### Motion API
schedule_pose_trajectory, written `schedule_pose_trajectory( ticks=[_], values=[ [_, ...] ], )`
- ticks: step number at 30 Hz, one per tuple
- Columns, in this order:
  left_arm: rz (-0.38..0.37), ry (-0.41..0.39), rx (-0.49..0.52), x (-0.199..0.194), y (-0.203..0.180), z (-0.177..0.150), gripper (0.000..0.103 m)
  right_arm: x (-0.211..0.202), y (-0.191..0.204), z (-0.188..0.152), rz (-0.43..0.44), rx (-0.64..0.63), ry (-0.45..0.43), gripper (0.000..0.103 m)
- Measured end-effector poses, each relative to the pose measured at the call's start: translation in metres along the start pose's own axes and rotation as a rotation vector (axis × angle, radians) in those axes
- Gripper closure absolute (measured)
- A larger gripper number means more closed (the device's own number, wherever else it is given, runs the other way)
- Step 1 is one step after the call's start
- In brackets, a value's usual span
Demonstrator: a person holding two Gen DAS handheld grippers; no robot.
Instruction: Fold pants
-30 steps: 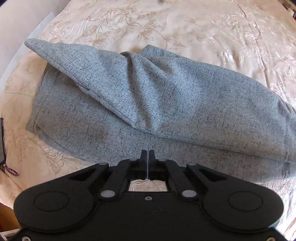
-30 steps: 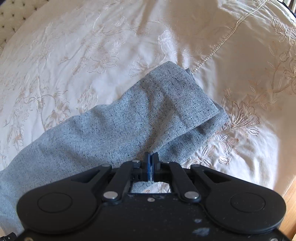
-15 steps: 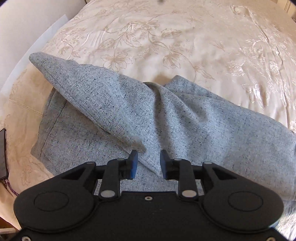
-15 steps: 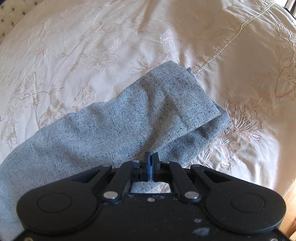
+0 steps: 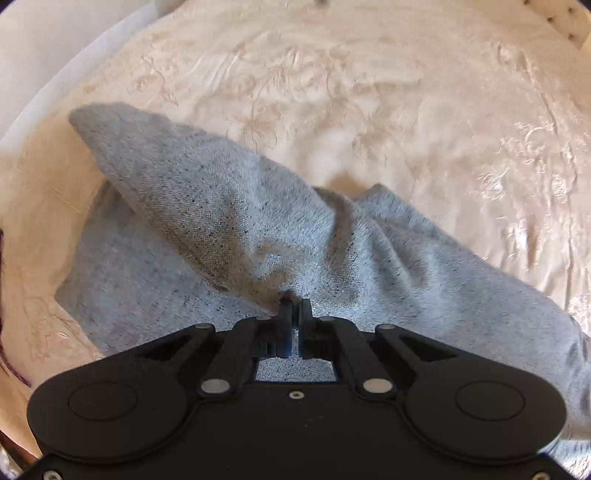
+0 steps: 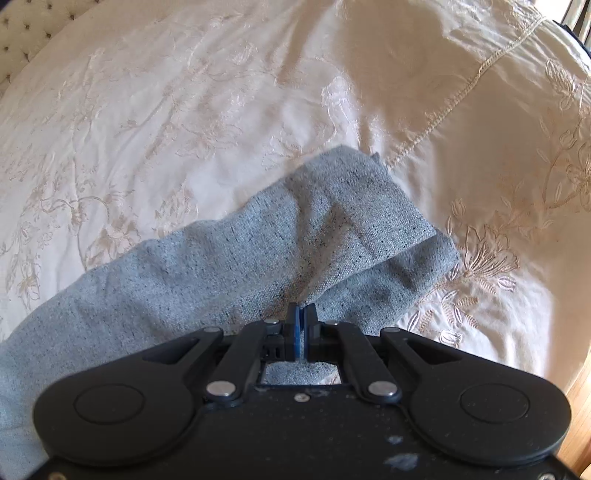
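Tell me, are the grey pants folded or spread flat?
Partly folded: the pants lie doubled on the bedspread, upper layer askew, pinched by both grippers.

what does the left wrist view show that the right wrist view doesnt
Only the left wrist view shows the left gripper shut on a raised fold of the pants, plus a dark cord at the frame's left edge. Only the right wrist view shows the right gripper shut on the pants' narrow end, a corded seam across the bedspread and a wooden edge. Both show the grey speckled pants lying on the cream embroidered bedspread and a tufted headboard in a corner.
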State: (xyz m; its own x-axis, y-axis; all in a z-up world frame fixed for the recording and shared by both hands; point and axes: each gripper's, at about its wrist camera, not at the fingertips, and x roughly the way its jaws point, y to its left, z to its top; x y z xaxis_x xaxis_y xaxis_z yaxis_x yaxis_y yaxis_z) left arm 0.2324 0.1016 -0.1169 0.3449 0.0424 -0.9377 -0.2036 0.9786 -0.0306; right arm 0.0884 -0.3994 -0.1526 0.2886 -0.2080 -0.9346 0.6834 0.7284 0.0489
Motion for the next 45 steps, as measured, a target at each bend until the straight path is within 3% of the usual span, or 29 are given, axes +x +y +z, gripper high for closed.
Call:
schedule_pose_trajectory(
  ticks=[2,4,6,11,16,22,27,30,34,37,40,45],
  values=[
    [-0.001,-0.047,0.029,-0.032,0.002,-0.008,0.099,-0.021,0.000,0.002,0.019,0.007,-0.041,0.101],
    [0.005,-0.046,0.039,-0.047,0.007,-0.021,0.099,-0.037,-0.002,0.000,0.022,0.013,-0.063,0.101],
    [0.015,-0.005,0.047,-0.041,0.012,-0.038,0.099,-0.037,-0.004,-0.008,0.003,0.004,-0.050,0.101],
    [0.103,0.137,0.079,0.015,0.014,-0.076,0.099,0.009,-0.012,-0.031,-0.065,-0.023,0.053,0.101],
    [0.121,0.113,0.113,0.012,0.010,-0.087,0.098,0.013,-0.014,-0.035,-0.066,-0.038,0.042,0.101],
    [0.176,0.168,0.135,0.035,0.005,-0.091,0.092,0.021,-0.020,-0.042,-0.055,-0.050,0.067,0.100],
    [0.205,0.150,0.172,0.003,-0.014,-0.103,0.089,-0.003,-0.043,-0.039,0.006,-0.032,0.069,0.093],
    [0.191,0.083,0.206,-0.025,-0.045,-0.112,0.089,-0.025,-0.065,-0.027,0.032,-0.039,-0.040,0.093],
    [0.095,0.031,0.281,-0.040,-0.111,-0.122,0.089,-0.022,-0.092,0.006,0.025,-0.040,-0.118,0.090],
    [0.018,0.022,0.353,-0.038,-0.167,-0.130,0.088,0.000,-0.107,0.033,0.040,-0.040,-0.100,0.090],
    [-0.038,0.029,0.417,-0.035,-0.215,-0.142,0.087,0.024,-0.109,0.054,0.083,-0.119,-0.028,0.090],
    [-0.067,0.056,0.464,-0.033,-0.266,-0.159,0.087,0.059,-0.102,0.079,0.211,-0.221,0.061,0.090]
  ],
)
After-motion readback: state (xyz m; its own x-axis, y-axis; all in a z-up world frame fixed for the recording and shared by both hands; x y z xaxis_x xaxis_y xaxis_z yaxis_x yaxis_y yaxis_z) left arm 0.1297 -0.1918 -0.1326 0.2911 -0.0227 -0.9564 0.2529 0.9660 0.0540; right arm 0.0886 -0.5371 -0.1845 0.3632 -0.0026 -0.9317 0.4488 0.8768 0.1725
